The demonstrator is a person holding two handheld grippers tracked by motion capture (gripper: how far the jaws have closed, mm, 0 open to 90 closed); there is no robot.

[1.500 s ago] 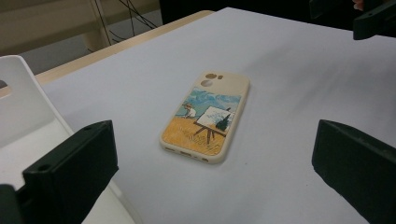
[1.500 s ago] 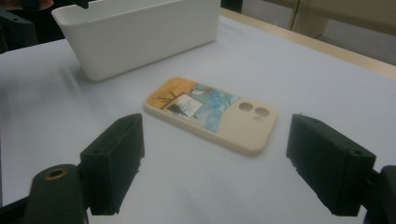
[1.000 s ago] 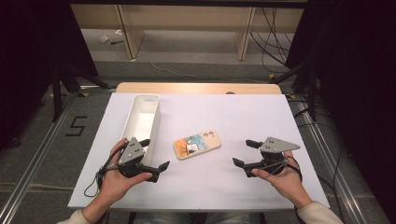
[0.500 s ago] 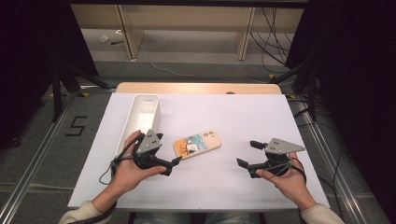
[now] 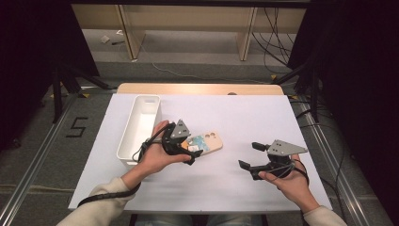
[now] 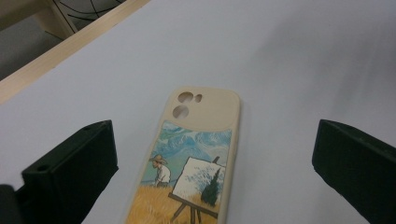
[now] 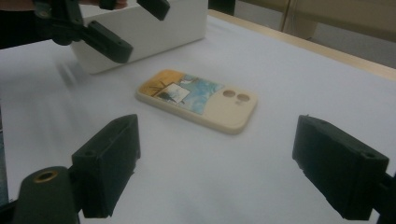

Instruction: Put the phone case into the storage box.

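Centrally in the high view, a phone case (image 5: 205, 143) printed with a painting of an artist at an easel lay flat on the white table cover (image 5: 235, 117), just right of the white bin (image 5: 141, 129). Its near end sat under the left gripper (image 5: 190, 149), whose jaws were spread wide, one on each side of the case (image 6: 191, 158) without touching it. At lower right, well apart from the case, the right gripper (image 5: 248, 155) was likewise released, aimed toward it (image 7: 198, 99).
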